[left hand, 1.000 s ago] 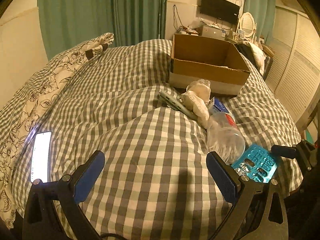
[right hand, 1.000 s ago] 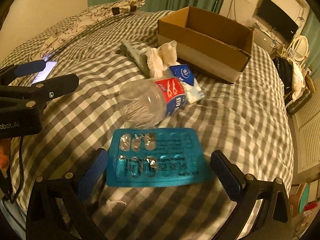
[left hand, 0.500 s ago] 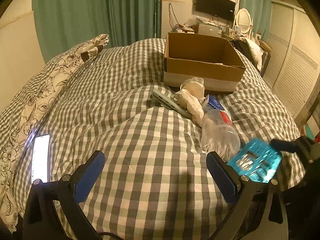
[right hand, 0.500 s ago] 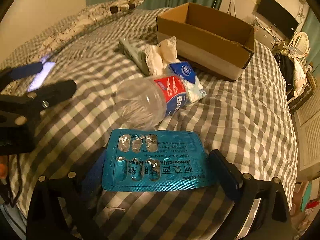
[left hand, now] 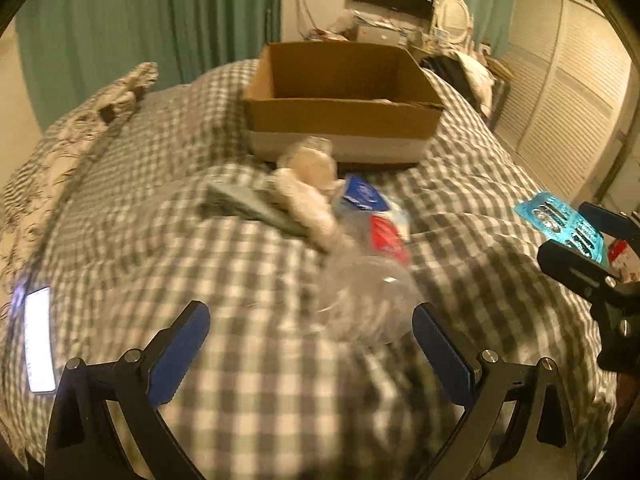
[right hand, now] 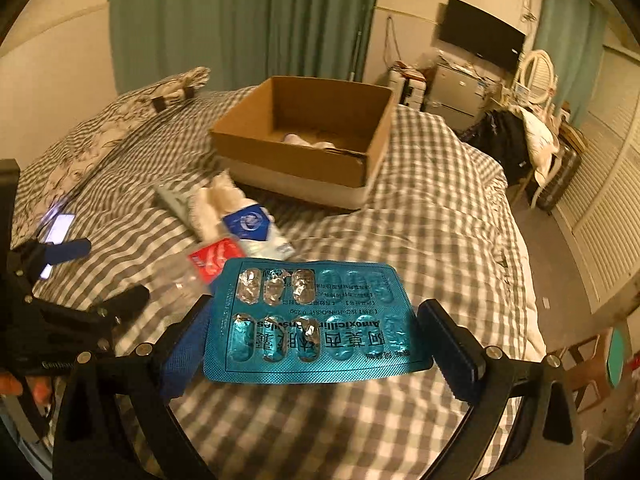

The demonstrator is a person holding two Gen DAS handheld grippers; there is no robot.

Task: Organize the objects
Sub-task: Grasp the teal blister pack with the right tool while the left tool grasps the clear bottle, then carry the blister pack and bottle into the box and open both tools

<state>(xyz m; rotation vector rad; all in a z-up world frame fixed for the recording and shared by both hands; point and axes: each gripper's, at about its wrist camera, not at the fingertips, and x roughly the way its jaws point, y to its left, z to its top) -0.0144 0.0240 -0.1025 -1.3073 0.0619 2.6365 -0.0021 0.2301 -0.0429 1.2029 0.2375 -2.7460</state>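
My right gripper (right hand: 320,340) is shut on a blue blister pack of pills (right hand: 316,324) and holds it in the air above the checked bedspread. The pack also shows at the right in the left wrist view (left hand: 560,220). An open cardboard box (right hand: 304,136) stands further back on the bed, with something white inside. My left gripper (left hand: 308,344) is open and empty, low over the bed, just short of an empty clear plastic bottle (left hand: 368,288) with a red label. Beyond the bottle lie a blue-and-white packet (left hand: 364,196), a cream cloth (left hand: 308,192) and a grey flat object (left hand: 248,204).
A lit phone (left hand: 38,340) lies on the bed at the left, beside a floral pillow (left hand: 80,128). Green curtains (right hand: 240,20), a wall TV (right hand: 480,32) and a cluttered desk stand behind the bed. Louvred doors (right hand: 608,200) line the right side.
My right gripper has closed on the blister pack and lifted it off the bedspread toward the box. My left gripper has moved forward, closer to the bottle.
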